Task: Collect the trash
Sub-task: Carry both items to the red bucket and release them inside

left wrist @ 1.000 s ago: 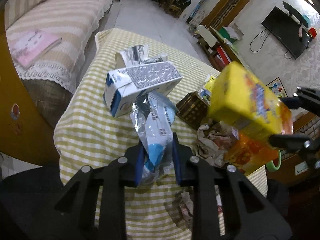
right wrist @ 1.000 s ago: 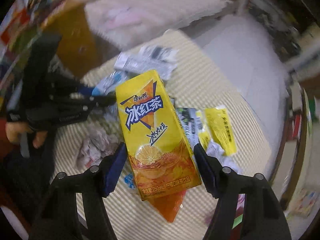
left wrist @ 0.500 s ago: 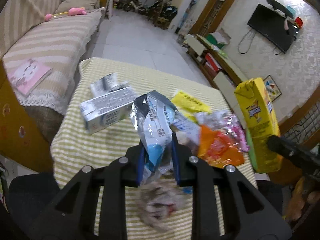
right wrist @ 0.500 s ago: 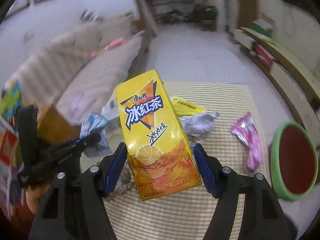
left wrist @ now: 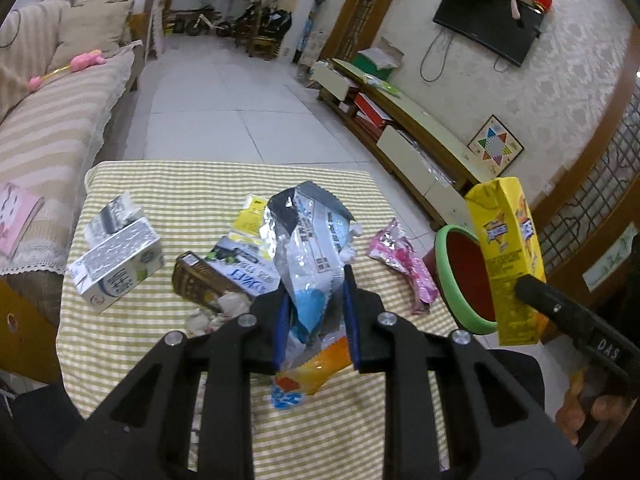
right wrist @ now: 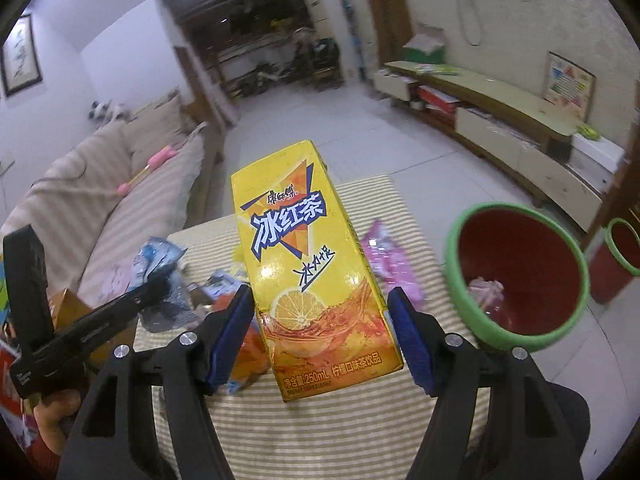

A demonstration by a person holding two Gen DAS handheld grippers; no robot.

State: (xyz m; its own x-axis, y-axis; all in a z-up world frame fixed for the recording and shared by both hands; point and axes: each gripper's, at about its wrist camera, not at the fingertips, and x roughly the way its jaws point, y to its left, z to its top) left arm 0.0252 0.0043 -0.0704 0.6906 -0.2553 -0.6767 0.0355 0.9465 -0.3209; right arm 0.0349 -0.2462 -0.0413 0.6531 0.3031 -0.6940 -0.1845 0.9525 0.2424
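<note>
My left gripper (left wrist: 314, 320) is shut on a crumpled silver-and-blue foil wrapper (left wrist: 310, 248) and holds it above the checked table (left wrist: 200, 184). My right gripper (right wrist: 320, 332) is shut on a yellow iced-tea carton (right wrist: 312, 268), held upright over the table's right edge; the carton also shows in the left wrist view (left wrist: 510, 256). A red bin with a green rim (right wrist: 520, 272) stands just right of the table, with some scraps inside. On the table lie a white milk carton (left wrist: 118, 268), a pink wrapper (left wrist: 404, 264), a yellow sachet (left wrist: 250, 220) and an orange packet (left wrist: 316, 372).
A brown box (left wrist: 200, 284) and crumpled paper (left wrist: 224, 308) lie mid-table. A striped sofa (left wrist: 48, 136) runs along the left. A low TV cabinet (left wrist: 412, 136) lines the right wall. A second green-rimmed bin (right wrist: 620, 256) stands farther right. Tiled floor (left wrist: 224, 92) lies beyond the table.
Both grippers have risen and drawn back from the table with their loads. The right gripper has swung the tea carton rightward, next to the red bin.
</note>
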